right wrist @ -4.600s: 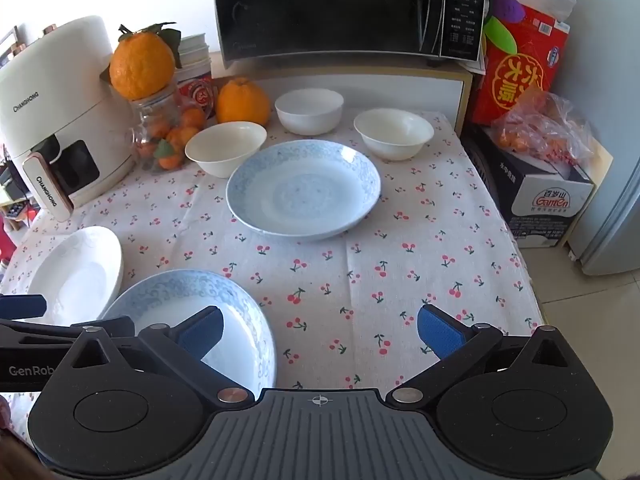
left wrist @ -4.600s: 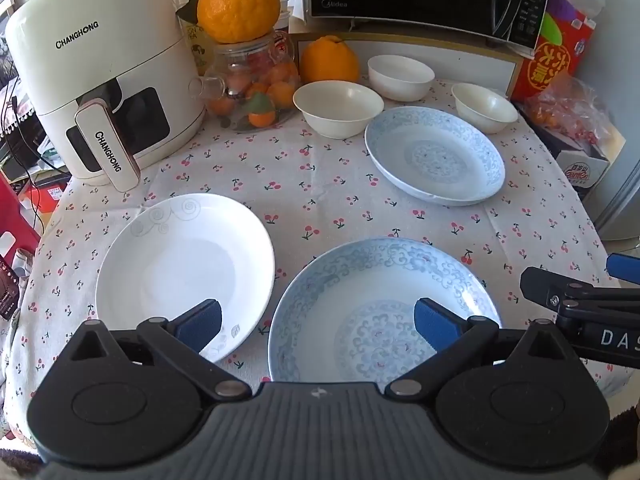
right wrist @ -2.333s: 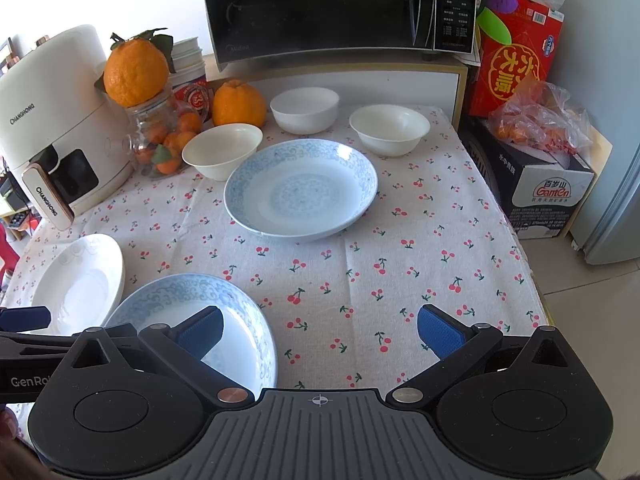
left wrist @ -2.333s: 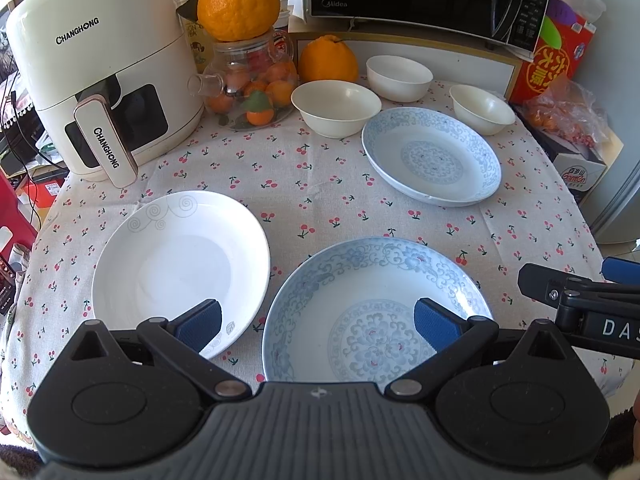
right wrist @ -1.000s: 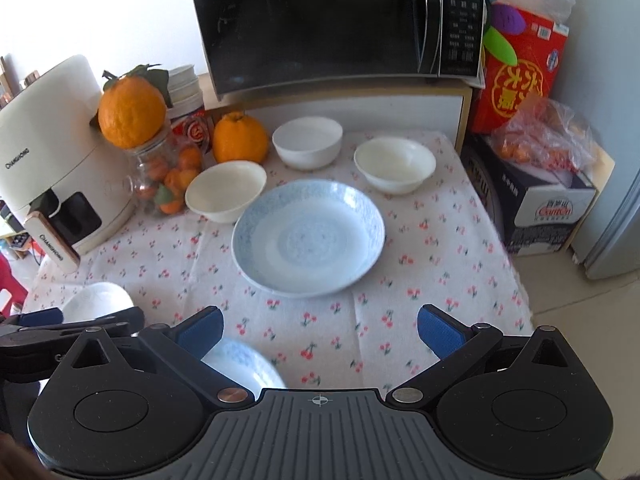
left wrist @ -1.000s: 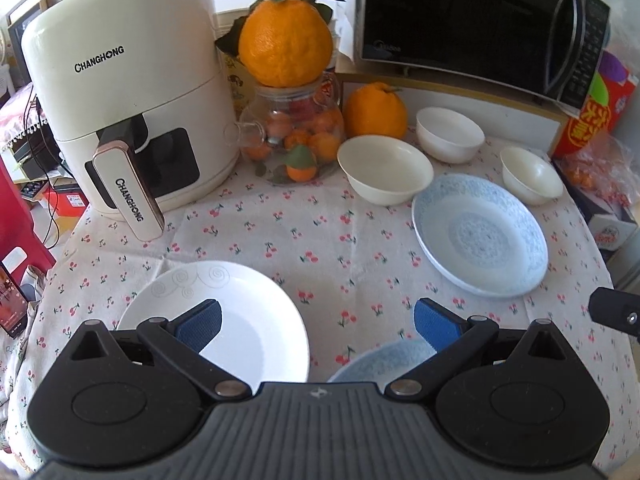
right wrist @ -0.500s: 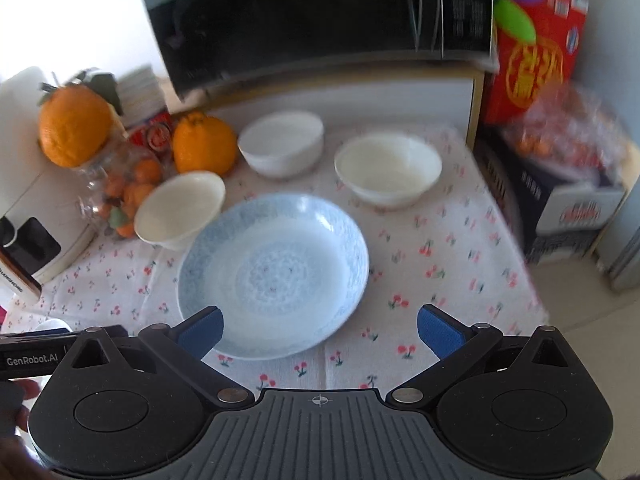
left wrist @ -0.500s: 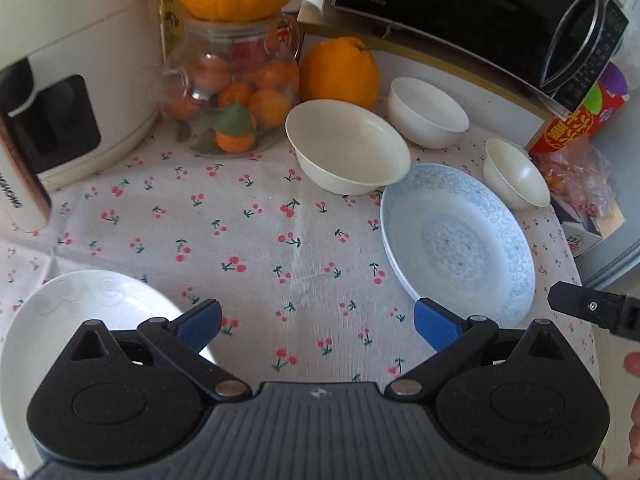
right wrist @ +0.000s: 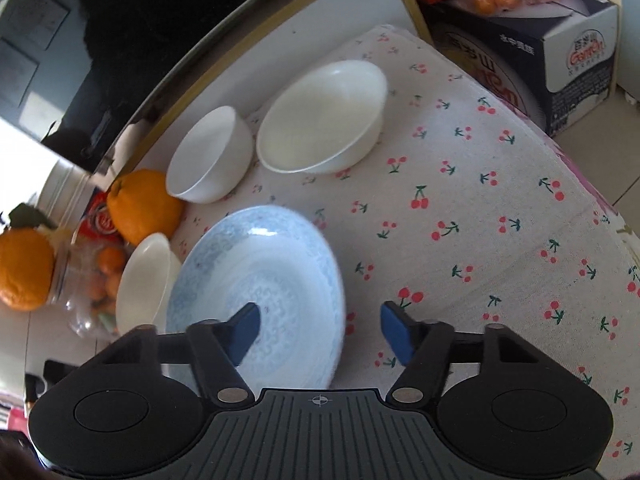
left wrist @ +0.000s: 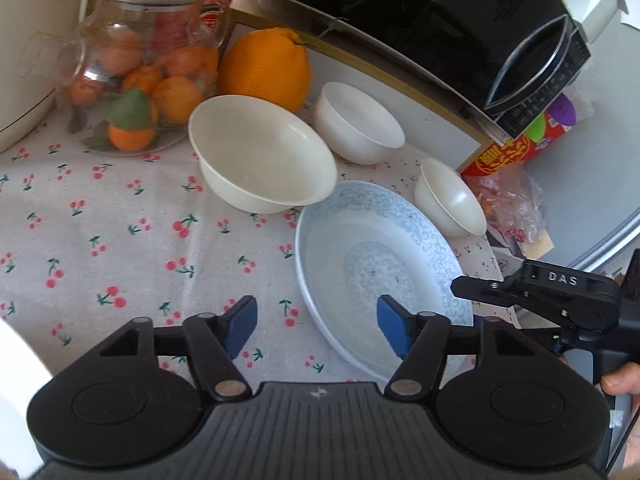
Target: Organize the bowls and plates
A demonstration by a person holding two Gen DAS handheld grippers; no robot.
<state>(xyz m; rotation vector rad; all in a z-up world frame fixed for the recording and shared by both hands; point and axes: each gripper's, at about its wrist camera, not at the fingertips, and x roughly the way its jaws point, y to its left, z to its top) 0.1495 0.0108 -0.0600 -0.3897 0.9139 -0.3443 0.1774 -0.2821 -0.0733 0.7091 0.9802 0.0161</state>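
A blue-patterned plate [left wrist: 376,264] lies on the cherry tablecloth; it also shows in the right wrist view [right wrist: 260,280]. Three white bowls stand behind it: a large one [left wrist: 260,160], a deep one [left wrist: 360,124] and a small one [left wrist: 450,200]. In the right wrist view they are the wide bowl [right wrist: 324,116], the deep bowl [right wrist: 210,156] and the left bowl [right wrist: 146,280]. My left gripper [left wrist: 316,328] is open and empty, over the plate's left rim. My right gripper [right wrist: 320,330] is open and empty, straddling the plate's right rim.
A glass jar of oranges [left wrist: 140,80] and a big orange [left wrist: 264,68] stand at the back left, a microwave [left wrist: 440,20] behind. A cardboard box [right wrist: 560,52] sits off the table's right edge. A white plate's edge [left wrist: 16,392] shows near left.
Both grippers have moved forward and down toward the far blue plate. The near blue plate and most of the white plate have left view. Both jaws stay open.
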